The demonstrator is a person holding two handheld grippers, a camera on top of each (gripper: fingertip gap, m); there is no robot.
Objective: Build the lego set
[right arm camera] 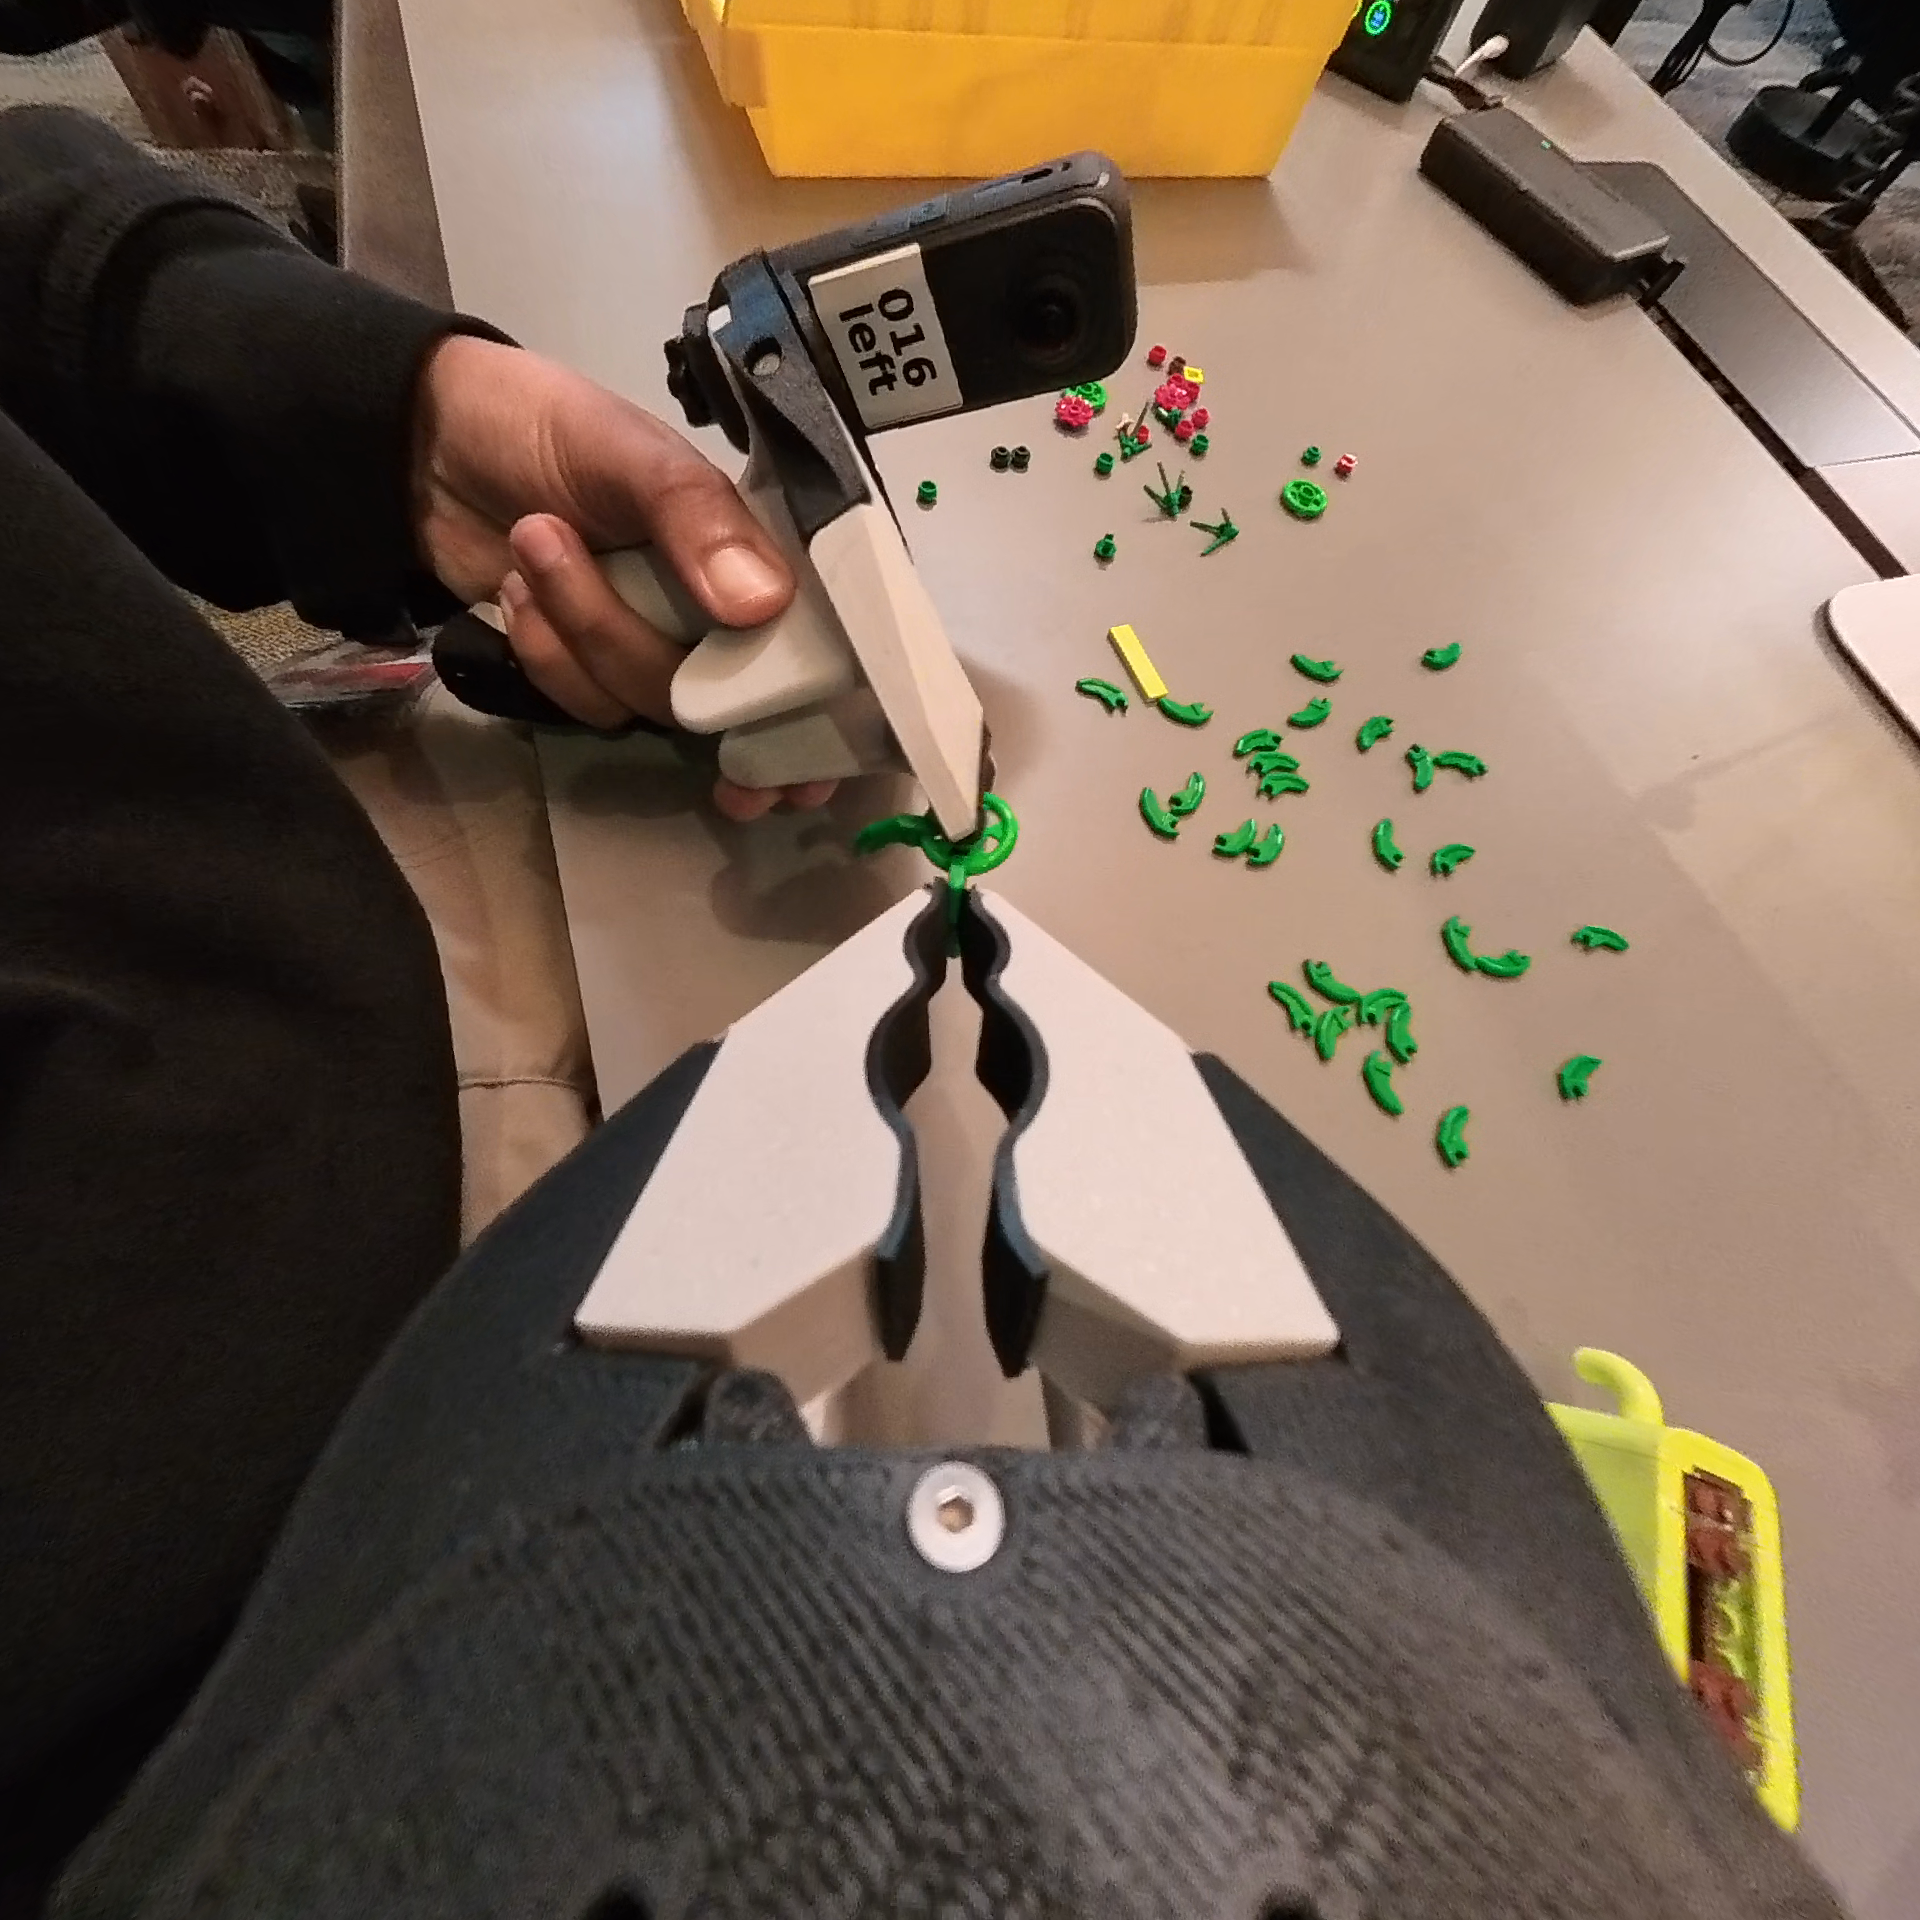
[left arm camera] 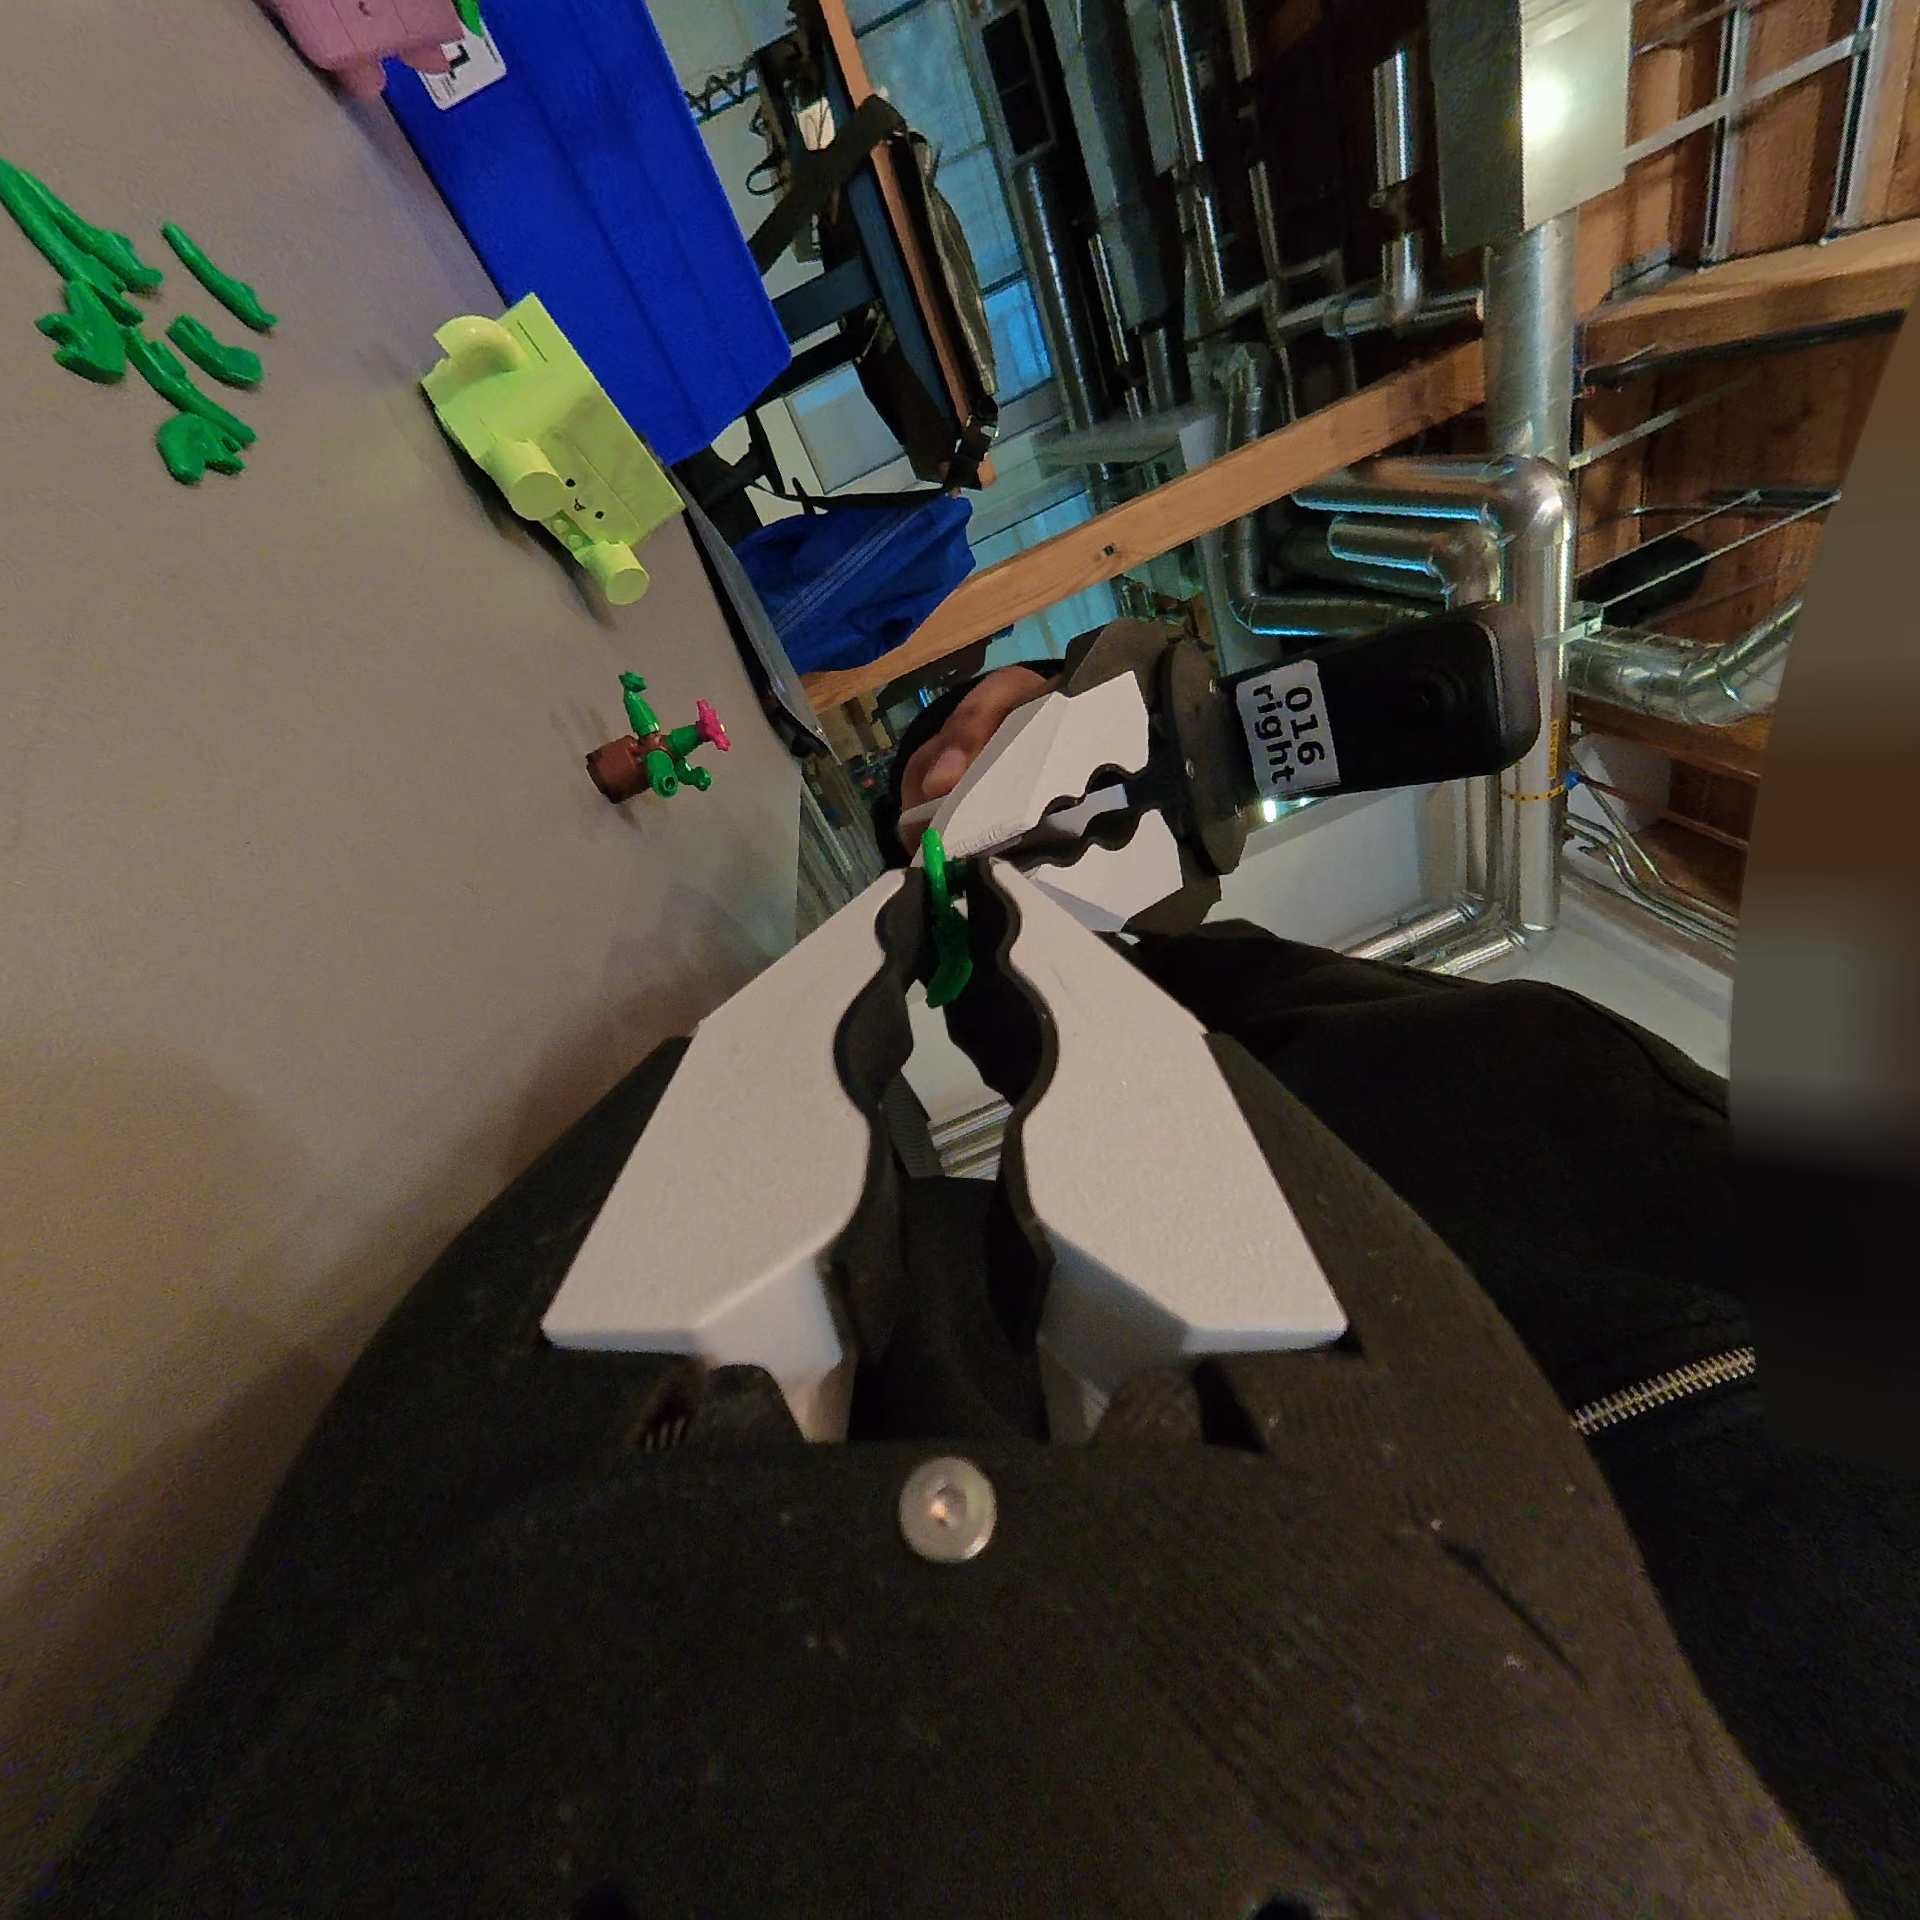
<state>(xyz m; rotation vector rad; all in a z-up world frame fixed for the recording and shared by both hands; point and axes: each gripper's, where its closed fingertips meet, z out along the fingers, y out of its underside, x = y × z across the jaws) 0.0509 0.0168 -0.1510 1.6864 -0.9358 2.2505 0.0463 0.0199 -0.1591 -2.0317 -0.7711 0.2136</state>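
Note:
My left gripper [left arm camera: 940, 883] is shut on a small green ring-and-leaf assembly [left arm camera: 943, 940], held in the air off the table's near edge. In the right wrist view the left gripper [right arm camera: 971, 821] comes down from above, pinching the green ring [right arm camera: 995, 831]. My right gripper [right arm camera: 951, 896] is shut on a green leaf piece [right arm camera: 952, 920] that touches the ring from below. The right gripper [left arm camera: 977, 844] also shows meeting the assembly tip to tip. A small built plant [left arm camera: 660, 748] with a brown pot and pink flower stands on the grey table [left arm camera: 260, 831].
Loose green leaves [right arm camera: 1351, 883] lie scattered on the table, with small flower and stud pieces [right arm camera: 1143, 416] and a yellow tile [right arm camera: 1138, 660] beyond. A lime-green box [left arm camera: 540, 436], blue bin [left arm camera: 582, 197], yellow bin [right arm camera: 1018, 83] and black adapter [right arm camera: 1548, 208] stand around. A person's hand [right arm camera: 582, 540] holds the left gripper. Only a small space, under 4 cm, lies between the two pairs of fingers.

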